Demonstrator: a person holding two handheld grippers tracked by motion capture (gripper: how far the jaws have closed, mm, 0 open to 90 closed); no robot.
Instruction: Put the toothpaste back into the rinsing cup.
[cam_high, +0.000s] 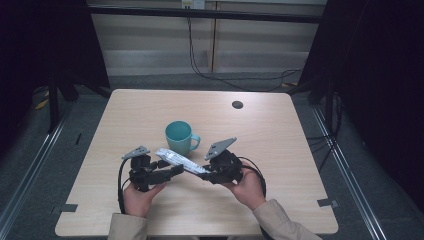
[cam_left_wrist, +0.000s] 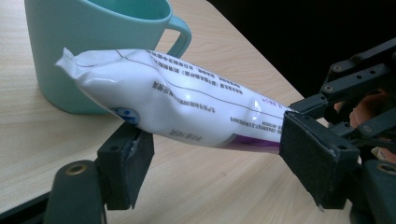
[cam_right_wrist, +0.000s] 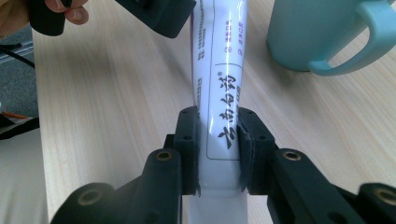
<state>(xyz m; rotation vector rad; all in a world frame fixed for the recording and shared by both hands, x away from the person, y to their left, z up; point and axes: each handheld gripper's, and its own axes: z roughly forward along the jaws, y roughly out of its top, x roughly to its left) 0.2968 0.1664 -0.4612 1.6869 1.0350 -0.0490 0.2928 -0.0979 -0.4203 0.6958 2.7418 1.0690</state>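
Tabletop (cam_high: 280, 150) has plenty of bare wood right of and beyond the teal mug (cam_high: 179, 137); near edge is close under both wrists, so little room to pull back.

The mug sits just behind the toothpaste tube (cam_high: 181, 161), handle toward the right tool. A swing forward with the tube could clip it, we reckon.

We hold the tube off the tabletop, spanning between both tools. Right tool (cam_right_wrist: 218, 154) is clamped on one end, pads pressing the tube's flat sides. Left tool (cam_left_wrist: 224, 154) has a jaw at each side of the other end; we can't tell if its pads press it.

Risk: soft, glossy tube. If the left isn't biting, a pull leaves it hanging from the right alone and it sags or slips. Squeezing harder may force paste out.
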